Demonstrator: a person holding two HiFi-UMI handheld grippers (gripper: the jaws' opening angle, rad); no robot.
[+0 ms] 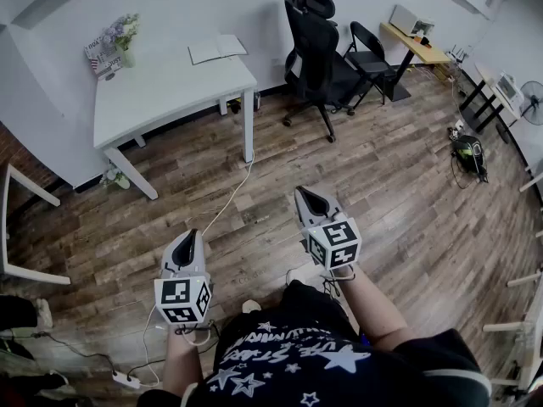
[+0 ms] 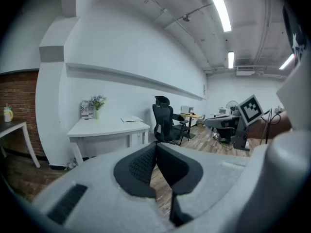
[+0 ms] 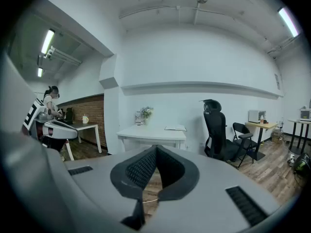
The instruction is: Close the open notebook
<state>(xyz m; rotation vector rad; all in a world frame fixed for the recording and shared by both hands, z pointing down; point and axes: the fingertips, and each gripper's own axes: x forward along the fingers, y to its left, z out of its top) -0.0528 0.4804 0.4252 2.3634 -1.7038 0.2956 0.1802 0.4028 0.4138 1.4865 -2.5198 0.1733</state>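
Two grippers: I held the left gripper (image 1: 193, 237) and the right gripper (image 1: 304, 195) low over the wooden floor (image 1: 390, 185), side by side and well short of the desk (image 1: 161, 91).
Left jaws: pressed together at the tips with nothing between them, as the left gripper view showed me.
Right jaws: likewise closed tip to tip on nothing.
One notebook (image 1: 218, 48): it lay open and flat at the desk's far edge, toward the far right corner, well apart from both grippers.
One vase of flowers (image 1: 125, 41): it stood at the desk's far left corner, with a printed card (image 1: 102, 58) just beside it.
Two chairs: a black office chair (image 1: 316, 49) stood to the right of the desk, and a black folding chair (image 1: 366, 53) stood just beyond it.
One cable (image 1: 231, 197): it ran across the floor from near the desk's front right leg toward me.
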